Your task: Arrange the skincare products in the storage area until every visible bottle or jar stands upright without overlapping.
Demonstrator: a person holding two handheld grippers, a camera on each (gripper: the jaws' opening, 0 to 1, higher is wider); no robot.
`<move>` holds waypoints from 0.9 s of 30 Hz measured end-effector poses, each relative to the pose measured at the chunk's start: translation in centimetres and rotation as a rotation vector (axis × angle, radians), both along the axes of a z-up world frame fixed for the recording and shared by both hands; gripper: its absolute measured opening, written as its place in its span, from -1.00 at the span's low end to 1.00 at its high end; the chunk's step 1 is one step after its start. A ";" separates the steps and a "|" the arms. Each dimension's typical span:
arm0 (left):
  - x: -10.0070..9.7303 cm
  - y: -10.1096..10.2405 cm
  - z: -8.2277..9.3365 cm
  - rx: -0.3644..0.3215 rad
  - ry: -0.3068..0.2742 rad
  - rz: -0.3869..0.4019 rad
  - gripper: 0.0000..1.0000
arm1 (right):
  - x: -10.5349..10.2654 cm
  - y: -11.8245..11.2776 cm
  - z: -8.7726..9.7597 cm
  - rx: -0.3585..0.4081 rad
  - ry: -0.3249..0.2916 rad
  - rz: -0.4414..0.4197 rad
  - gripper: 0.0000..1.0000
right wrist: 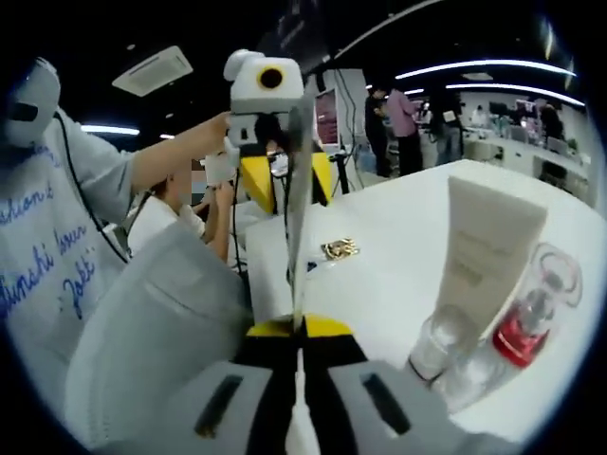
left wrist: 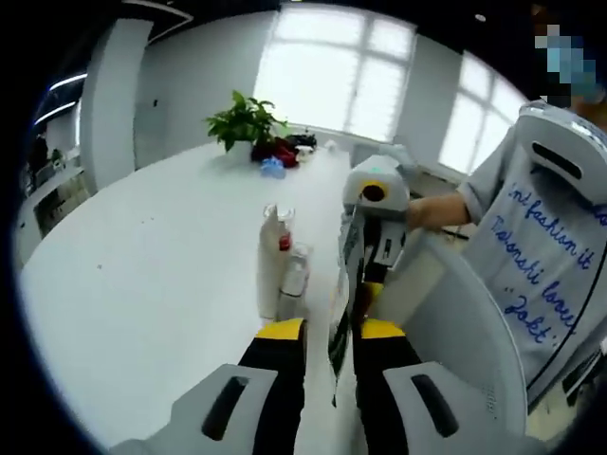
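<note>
Both grippers, left (left wrist: 330, 334) and right (right wrist: 299, 332), fingers pinched on one thin flat packet (right wrist: 297, 218); white tube (right wrist: 488, 248) stands beside on desk (left wrist: 142, 284).

Mid-frame on the table (left wrist: 142, 275): 1 tube (left wrist: 270, 261) left of 2 bottles (left wrist: 294, 270); potted plant (left wrist: 245, 120) behind, toward the upper left.

Right claw (right wrist: 298, 334) closed on thin sachet (right wrist: 297, 218), left claw (right wrist: 285, 180) gripping its far end.
</note>
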State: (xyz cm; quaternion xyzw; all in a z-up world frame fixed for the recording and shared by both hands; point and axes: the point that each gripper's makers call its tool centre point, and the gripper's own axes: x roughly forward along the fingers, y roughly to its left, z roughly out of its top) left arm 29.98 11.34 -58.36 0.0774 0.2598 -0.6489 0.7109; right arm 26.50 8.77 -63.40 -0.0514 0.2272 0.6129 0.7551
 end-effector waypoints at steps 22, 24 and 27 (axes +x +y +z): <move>0.7 -0.1 -3.0 -0.076 0.189 0.147 -0.98 | 0.5 -0.6 -1.6 -0.052 0.124 -0.100 -0.98; 0.9 0.2 -3.9 -0.048 0.206 0.173 -0.99 | 0.5 -0.5 -1.9 -0.069 0.137 -0.105 -0.98; 1.3 1.1 -6.0 0.057 0.188 0.208 -0.99 | 0.7 -0.5 -2.4 -0.102 0.131 -0.110 -0.98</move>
